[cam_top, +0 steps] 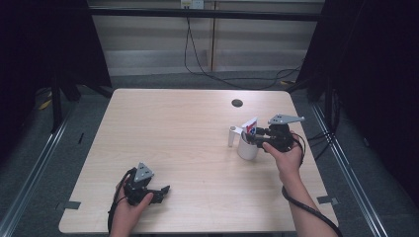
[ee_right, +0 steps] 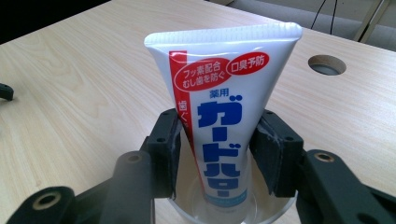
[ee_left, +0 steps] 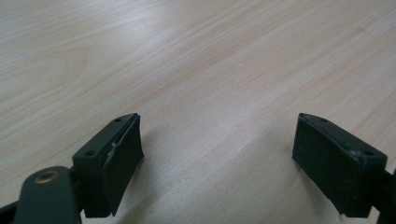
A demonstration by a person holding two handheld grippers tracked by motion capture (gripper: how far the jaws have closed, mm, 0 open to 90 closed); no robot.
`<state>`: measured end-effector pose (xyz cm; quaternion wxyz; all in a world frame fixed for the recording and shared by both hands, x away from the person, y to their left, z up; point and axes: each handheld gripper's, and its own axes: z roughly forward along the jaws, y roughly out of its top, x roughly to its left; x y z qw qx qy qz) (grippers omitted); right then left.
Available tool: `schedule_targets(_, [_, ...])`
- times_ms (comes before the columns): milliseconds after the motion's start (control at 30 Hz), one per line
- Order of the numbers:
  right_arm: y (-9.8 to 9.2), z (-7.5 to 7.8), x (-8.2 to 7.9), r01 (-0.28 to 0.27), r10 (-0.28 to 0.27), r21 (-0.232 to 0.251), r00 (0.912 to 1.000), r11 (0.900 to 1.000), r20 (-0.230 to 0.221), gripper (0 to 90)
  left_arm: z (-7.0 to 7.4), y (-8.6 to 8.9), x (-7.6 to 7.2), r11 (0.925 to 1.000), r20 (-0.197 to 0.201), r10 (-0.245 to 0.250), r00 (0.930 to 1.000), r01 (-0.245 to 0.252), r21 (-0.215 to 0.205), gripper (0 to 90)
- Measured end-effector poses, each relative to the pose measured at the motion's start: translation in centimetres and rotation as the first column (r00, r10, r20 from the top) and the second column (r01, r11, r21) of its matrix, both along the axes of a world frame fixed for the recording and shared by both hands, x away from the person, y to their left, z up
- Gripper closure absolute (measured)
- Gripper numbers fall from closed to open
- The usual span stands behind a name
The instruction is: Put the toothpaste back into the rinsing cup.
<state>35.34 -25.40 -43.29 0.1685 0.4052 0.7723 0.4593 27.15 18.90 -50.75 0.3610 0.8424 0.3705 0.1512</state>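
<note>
A white toothpaste tube (ee_right: pixel 224 93) with red and blue print stands upright, crimped end up, in a white cup (cam_top: pixel 247 150) at the table's right side. My right gripper (cam_top: pixel 250 134) reaches in from the right, and its two black pads (ee_right: pixel 170 140) press the tube's sides just above the cup's rim (ee_right: pixel 275 207). In the high view the tube (cam_top: pixel 251 125) leans slightly over the cup. My left gripper (cam_top: pixel 163 191) rests low near the front left of the table. Its jaws stand wide apart (ee_left: pixel 219 126) over bare wood with nothing between them.
A white handle-like piece (cam_top: pixel 232 136) sticks out from the cup's left side. A round cable hole (cam_top: pixel 237 102) lies in the light wooden table (cam_top: pixel 173 128) behind the cup. Cables trail over the floor beyond the far edge.
</note>
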Motion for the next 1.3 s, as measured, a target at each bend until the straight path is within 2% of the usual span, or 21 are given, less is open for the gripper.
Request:
schedule_targets(233, [-0.08,-0.10,-0.11,0.009,-0.009,0.005,0.9999,1.000,0.005,52.6,0.00,0.00,0.00,1.0000,0.001,-0.001,1.0000,0.001,0.000,15.8])
schedule_targets(433, [0.02,0.21,-0.14,0.003,-0.002,-0.042,0.9999,0.999,0.012,51.3,0.00,0.00,0.00,1.0000,0.000,0.000,1.0000,0.000,0.000,15.8])
schedule_targets(567, [0.06,0.37,-0.18,0.004,-0.003,-0.056,0.9999,0.998,0.014,49.4,-0.03,-0.05,-0.02,0.9999,0.001,0.007,1.0000,-0.007,-0.009,15.8])
schedule_targets(833, [-0.46,0.49,-0.23,0.029,-0.028,-0.054,0.9995,0.998,0.015,42.7,0.00,0.00,0.00,1.0000,0.000,0.000,1.0000,0.000,0.000,15.8])
schedule_targets(967, [-0.67,0.65,-0.31,0.038,-0.038,-0.032,0.9991,0.999,0.020,38.1,0.00,0.00,0.00,1.0000,0.000,-0.001,1.0000,0.001,0.001,15.8])
schedule_targets(1000, [-0.66,0.70,-0.30,0.034,-0.034,-0.033,0.9992,0.999,0.020,37.2,-0.04,-0.06,-0.02,0.9999,0.002,0.008,1.0000,-0.008,-0.009,15.8])
schedule_targets(1133, [-0.56,0.82,-0.30,0.031,-0.030,-0.051,0.9994,0.998,0.017,32.8,-0.02,-0.03,-0.01,1.0000,0.001,0.004,1.0000,-0.004,-0.006,15.8])
schedule_targets(1300, [-0.74,0.83,-0.27,0.043,-0.042,-0.041,0.9991,0.998,0.005,26.5,0.00,0.00,0.00,1.0000,0.000,0.000,1.0000,0.000,0.000,15.8])
